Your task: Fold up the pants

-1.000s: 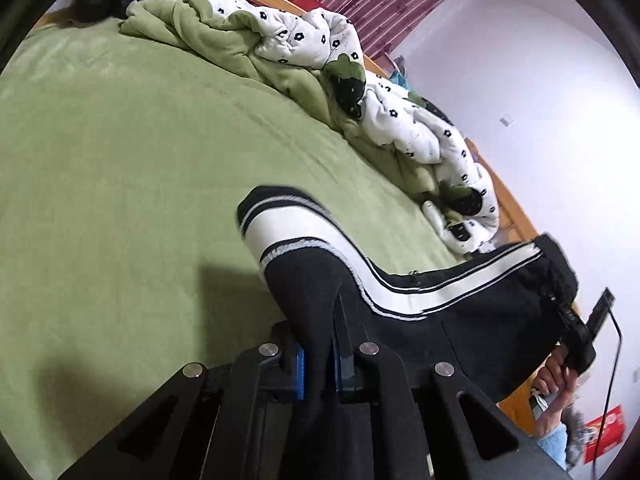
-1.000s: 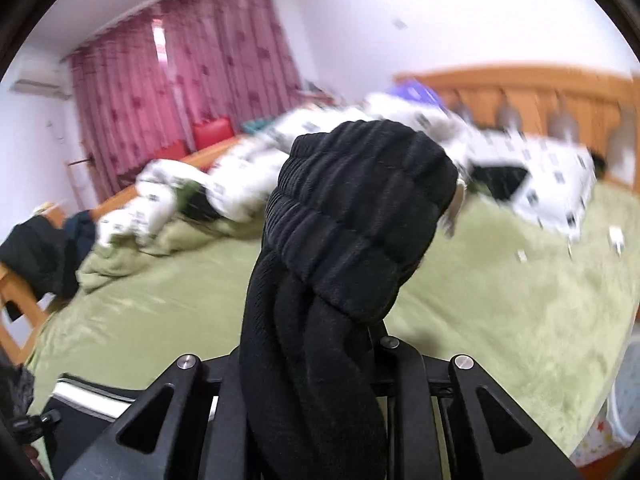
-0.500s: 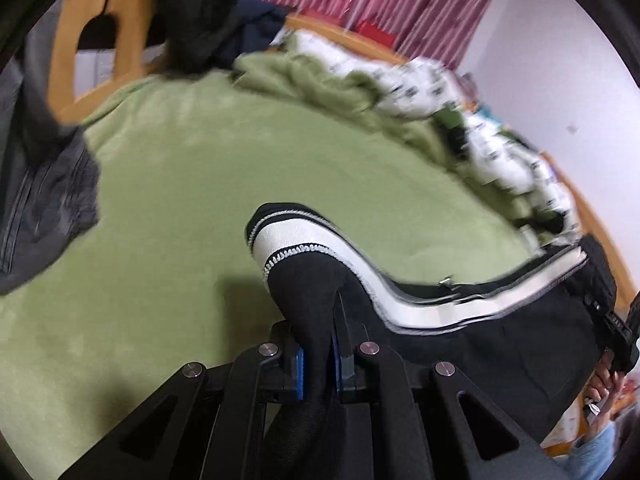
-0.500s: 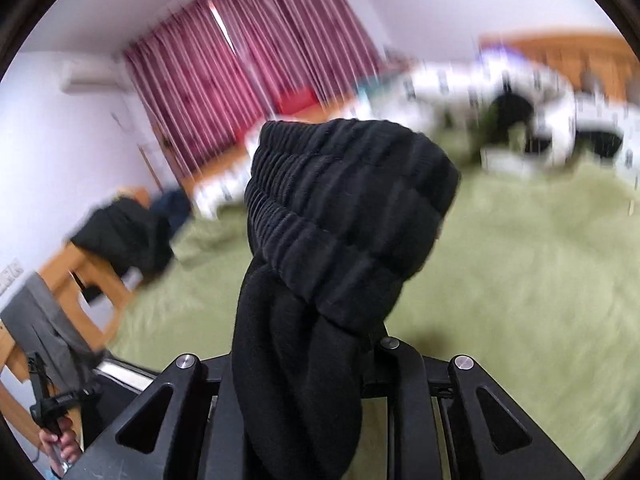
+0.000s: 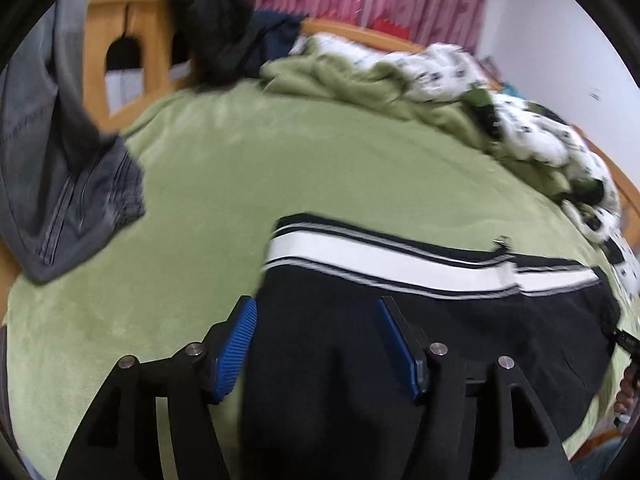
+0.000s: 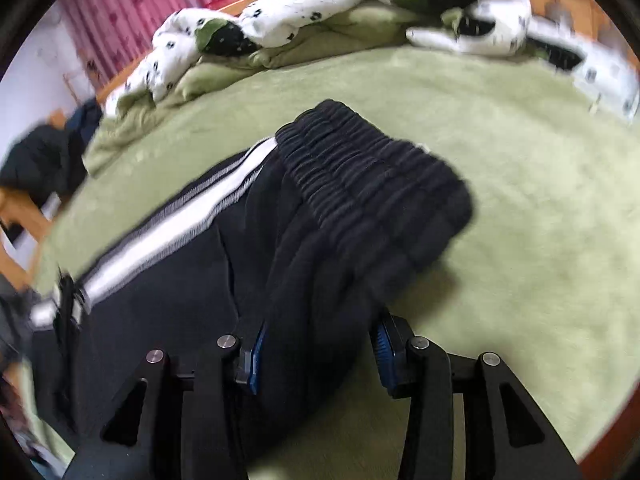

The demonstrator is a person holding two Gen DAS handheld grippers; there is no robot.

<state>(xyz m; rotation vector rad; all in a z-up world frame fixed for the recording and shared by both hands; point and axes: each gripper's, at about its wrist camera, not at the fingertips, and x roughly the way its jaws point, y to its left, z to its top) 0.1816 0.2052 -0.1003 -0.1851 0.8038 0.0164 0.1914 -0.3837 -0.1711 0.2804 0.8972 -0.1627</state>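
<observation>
A: Where are the pants (image 5: pixel 420 312)?
B: Flat on the bed (image 5: pixel 224 184), lying long from the left gripper (image 5: pixel 318 344) to the right gripper (image 6: pixel 318 350).
A: And the jaws?
B: Both are apart, with cloth between them, not pinched.

Both wrist views sit low and close over the green bed (image 5: pixel 224 208), looking forward toward the rumpled quilt (image 6: pixel 304 12); both share the black pants (image 5: pixel 440 320).
</observation>
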